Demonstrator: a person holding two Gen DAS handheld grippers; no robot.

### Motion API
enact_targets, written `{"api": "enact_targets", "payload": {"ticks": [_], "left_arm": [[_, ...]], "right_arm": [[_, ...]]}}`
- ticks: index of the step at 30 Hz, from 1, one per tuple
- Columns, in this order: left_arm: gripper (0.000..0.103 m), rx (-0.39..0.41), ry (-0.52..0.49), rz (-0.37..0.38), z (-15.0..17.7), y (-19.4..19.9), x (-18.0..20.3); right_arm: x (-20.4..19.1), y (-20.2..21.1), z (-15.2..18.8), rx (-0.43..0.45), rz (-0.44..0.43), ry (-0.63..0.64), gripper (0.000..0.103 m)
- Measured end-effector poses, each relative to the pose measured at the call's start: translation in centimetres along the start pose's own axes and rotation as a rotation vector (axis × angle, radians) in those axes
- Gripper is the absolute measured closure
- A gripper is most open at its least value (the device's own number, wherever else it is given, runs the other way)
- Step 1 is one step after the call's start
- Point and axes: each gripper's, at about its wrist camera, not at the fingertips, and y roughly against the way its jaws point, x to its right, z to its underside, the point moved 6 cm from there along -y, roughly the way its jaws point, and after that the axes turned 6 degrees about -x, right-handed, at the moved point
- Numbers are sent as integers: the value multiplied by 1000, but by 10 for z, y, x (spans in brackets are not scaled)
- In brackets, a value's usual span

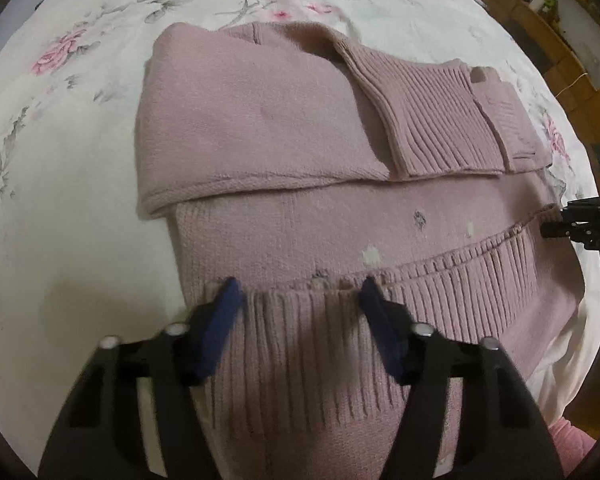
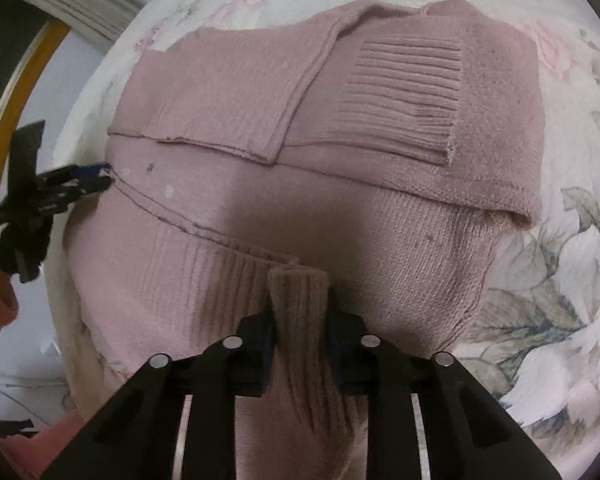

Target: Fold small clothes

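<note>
Pinching the sweater (image 2: 300,200) hem in my right hand-held gripper (image 2: 300,320) — left hand-held gripper (image 1: 296,304) spread wide over it — I should clamp both, then lift evenly toward the bed's (image 1: 80,200) far edge.

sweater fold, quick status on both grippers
Left gripper open, straddling the ribbed hem. Right gripper shut on hem. Pink sweater on floral bedsheet, sleeves folded in. Nothing in the way.

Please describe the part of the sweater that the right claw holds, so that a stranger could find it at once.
On the floral bedsheet lies a pink sweater, sleeves folded across it. Along its near edge runs the ribbed hem. The right claw pinches one fold of that hem, the only part standing up instead of lying flat.
</note>
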Motion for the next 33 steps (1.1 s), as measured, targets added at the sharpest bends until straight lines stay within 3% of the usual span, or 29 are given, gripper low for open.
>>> {"api": "enact_targets", "payload": {"ticks": [2,3,7,23,33], "left_arm": [[73,-7,-1,-1,0,-1,2],[83,-9,6,9,0,0,3],[95,-1,22,28,-2,4,8],[97,148,4,47,-32,69,36],[97,300,44,30,-112,96,14]], "right_arm": [[-1,2,2,6,-9,-9,83],[-3,4,2,12,-18,-17,83],[-7,17,0,48,-52,-40,84],[-13,89,-23,243,-136,-97,85],[4,119,-80,362,-105,-111,85]]}}
